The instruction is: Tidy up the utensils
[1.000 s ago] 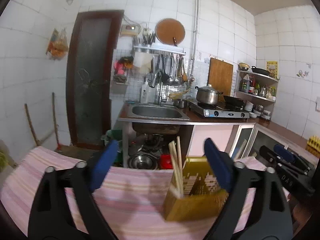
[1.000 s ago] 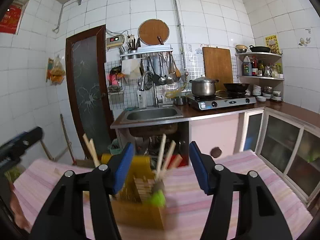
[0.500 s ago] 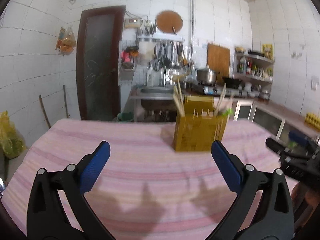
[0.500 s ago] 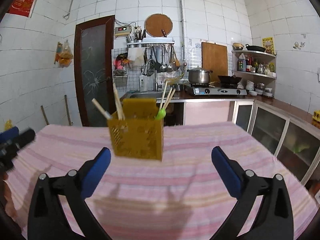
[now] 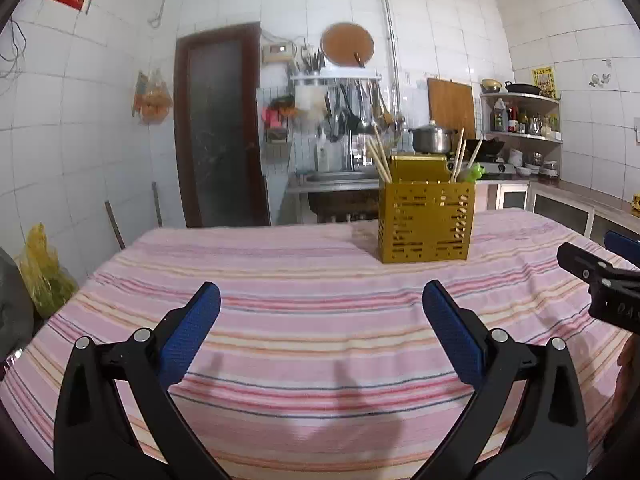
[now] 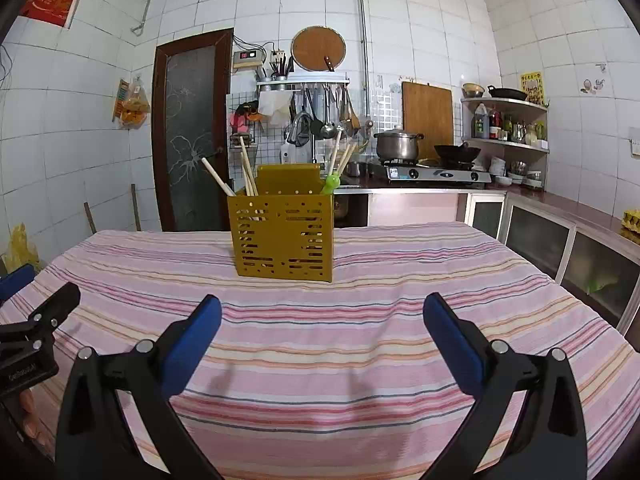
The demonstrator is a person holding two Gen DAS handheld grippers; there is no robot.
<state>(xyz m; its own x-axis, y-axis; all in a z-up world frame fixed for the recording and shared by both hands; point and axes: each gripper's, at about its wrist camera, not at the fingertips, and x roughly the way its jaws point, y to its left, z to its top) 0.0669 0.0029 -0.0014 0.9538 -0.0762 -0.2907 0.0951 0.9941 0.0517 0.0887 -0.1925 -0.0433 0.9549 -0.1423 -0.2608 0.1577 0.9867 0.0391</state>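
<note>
On the far worktop (image 6: 400, 320): utensil caddy (image 6: 283, 236) upright, chopsticks (image 6: 248, 168) inside.
Left hand-held gripper (image 5: 320, 312) and right hand-held gripper (image 6: 322, 320) gape empty, well short; advise retreating clear without brushing it.

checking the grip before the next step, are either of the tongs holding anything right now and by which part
Nothing is held. The left tongs and right tongs both stand open over the striped cloth, apart from the yellow utensil holder.

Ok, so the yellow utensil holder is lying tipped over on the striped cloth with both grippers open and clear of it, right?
Not tipped over: the yellow utensil holder stands upright on the striped cloth, as the right wrist view shows. The left gripper and right gripper are indeed open and clear of it.
</note>
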